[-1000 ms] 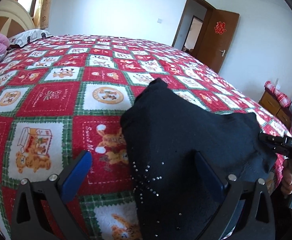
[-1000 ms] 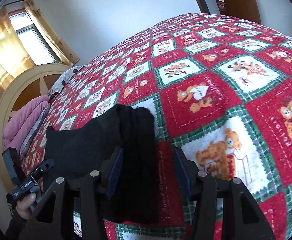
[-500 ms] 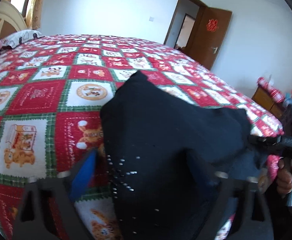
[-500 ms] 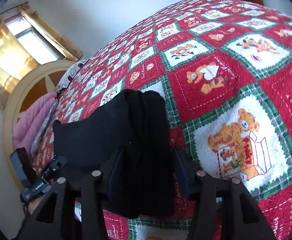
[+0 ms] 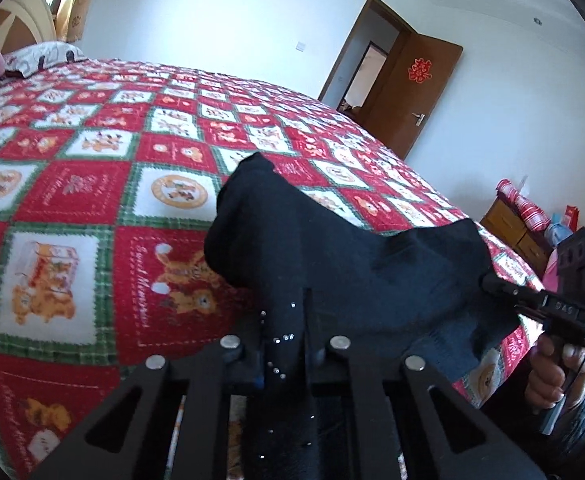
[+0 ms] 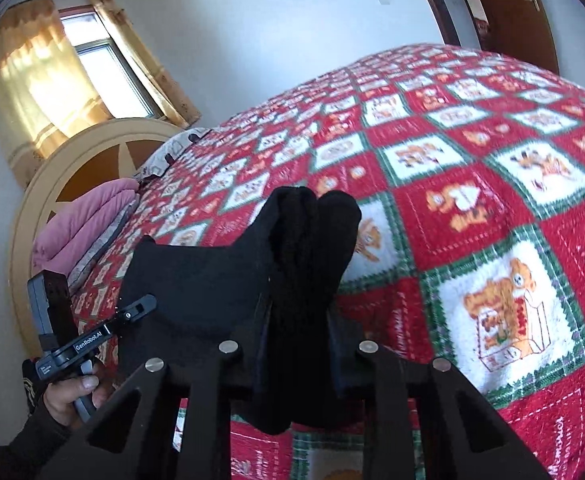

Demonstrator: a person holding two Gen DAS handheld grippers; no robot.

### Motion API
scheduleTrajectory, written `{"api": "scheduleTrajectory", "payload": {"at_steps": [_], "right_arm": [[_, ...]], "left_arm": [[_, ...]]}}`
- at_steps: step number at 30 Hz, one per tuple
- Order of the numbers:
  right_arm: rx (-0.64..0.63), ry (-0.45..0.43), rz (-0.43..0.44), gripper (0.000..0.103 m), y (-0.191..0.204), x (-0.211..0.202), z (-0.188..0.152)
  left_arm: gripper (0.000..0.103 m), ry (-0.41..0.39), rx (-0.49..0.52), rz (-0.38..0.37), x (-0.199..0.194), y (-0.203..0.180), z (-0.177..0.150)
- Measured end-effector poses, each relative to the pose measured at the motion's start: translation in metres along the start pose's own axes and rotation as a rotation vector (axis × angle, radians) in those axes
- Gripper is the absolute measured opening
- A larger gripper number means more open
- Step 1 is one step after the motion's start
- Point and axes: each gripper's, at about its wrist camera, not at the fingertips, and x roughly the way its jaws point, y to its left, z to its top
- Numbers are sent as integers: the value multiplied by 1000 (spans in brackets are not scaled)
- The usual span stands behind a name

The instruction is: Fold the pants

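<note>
Here your left gripper (image 5: pixel 288 344) is clamped nearly all the way down on a thin edge of the black pants (image 5: pixel 332 256), the fabric studded with small shiny dots where the jaws pinch it. Your right gripper (image 6: pixel 296 344) has just been closing and now presses on a thicker bunched fold of the same pants, jaws part-way apart around the cloth. The pants hang slack between both grips, raised off the near edge of the bed's red, white and green bear-print quilt (image 6: pixel 472 200). Each wrist view shows the other gripper in your hand (image 6: pixel 68 392) at the pants' far corner.
</note>
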Motion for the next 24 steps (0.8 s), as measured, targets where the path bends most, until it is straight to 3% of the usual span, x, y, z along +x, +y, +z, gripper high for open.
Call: {"api": "scheduleTrajectory", "payload": {"at_steps": [9,24], "right_arm": [[-50,-19,20,24,26,2,12],[-178,26,87,24,99,66,65]], "left_arm": [[11,-42,55,53,-22,2,14],[11,-112,51,197,-55,59,48]]}}
